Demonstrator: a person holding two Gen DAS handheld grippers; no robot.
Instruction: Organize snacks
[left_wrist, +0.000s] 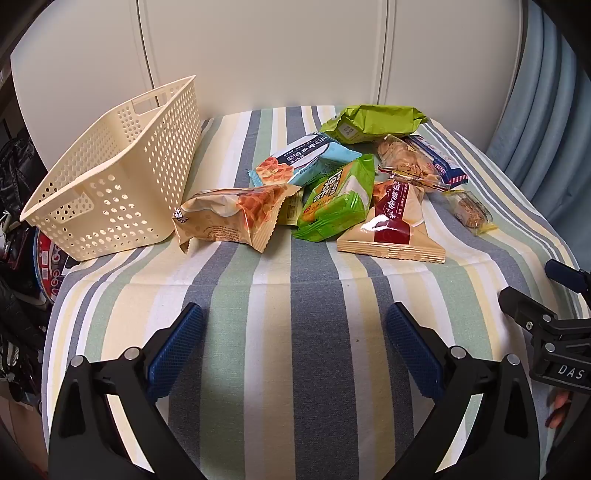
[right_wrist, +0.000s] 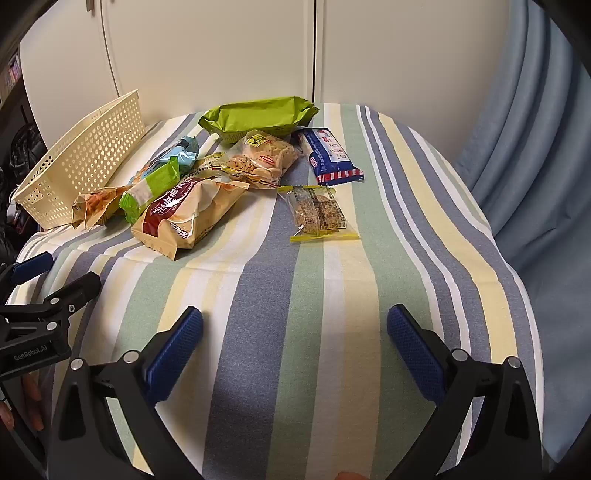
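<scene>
On the striped surface (right_wrist: 332, 295), snack packets (left_wrist: 332, 199) lie heaped beside a cream basket (left_wrist: 110, 184), seemingly empty; left gripper (left_wrist: 295, 332) and right gripper (right_wrist: 295, 332) hover spread, nothing between.

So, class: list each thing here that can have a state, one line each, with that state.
Basket: upright, nothing visible inside.
Left gripper: open, holding nothing.
Right gripper: open, holding nothing.
Green bag: sealed, lying at the far end of the pile.
Blue pack: sealed, lying flat.
Clear cookie packet: sealed, lying apart from the pile.
Waffle bag: sealed, lying beside the basket.
Tablecloth: spread out, creased.
</scene>
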